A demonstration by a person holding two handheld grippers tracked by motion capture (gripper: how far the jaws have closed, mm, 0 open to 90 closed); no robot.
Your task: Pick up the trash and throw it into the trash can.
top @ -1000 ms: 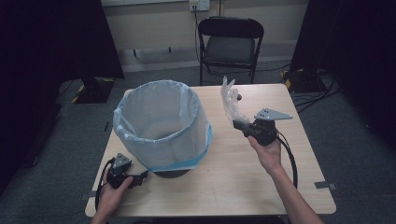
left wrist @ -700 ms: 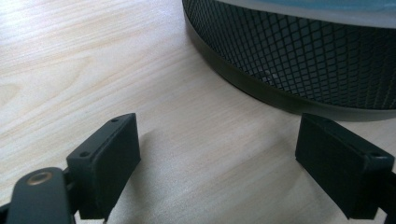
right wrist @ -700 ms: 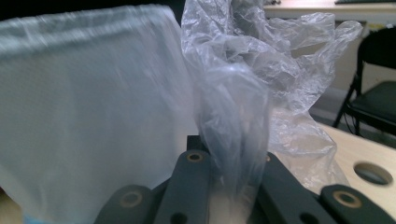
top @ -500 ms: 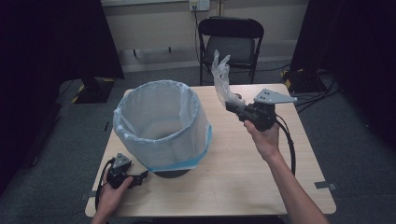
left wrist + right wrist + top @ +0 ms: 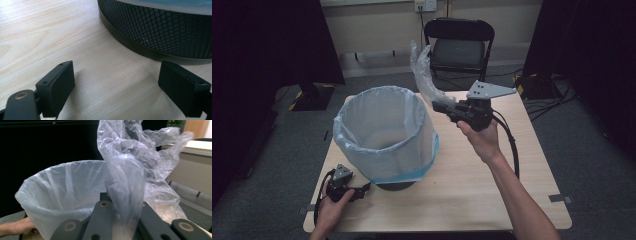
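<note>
1. Right gripper (image 5: 439, 106) clamped on crumpled clear plastic bag (image 5: 424, 75), raised beside rim of lined bin (image 5: 384, 135)
2. Left gripper (image 5: 362, 190) resting spread wide, empty, on table (image 5: 472, 200) near bin base
3. Risk: limp film slipping out, or catching liner and dragging it off rim

Pale, blond-grained wood on the table (image 5: 472, 190). Black diamond mesh on the bin (image 5: 160, 27), lined in translucent white with a blue hem (image 5: 412, 176). Clear crinkled bag (image 5: 130, 170). Black jaws.
</note>
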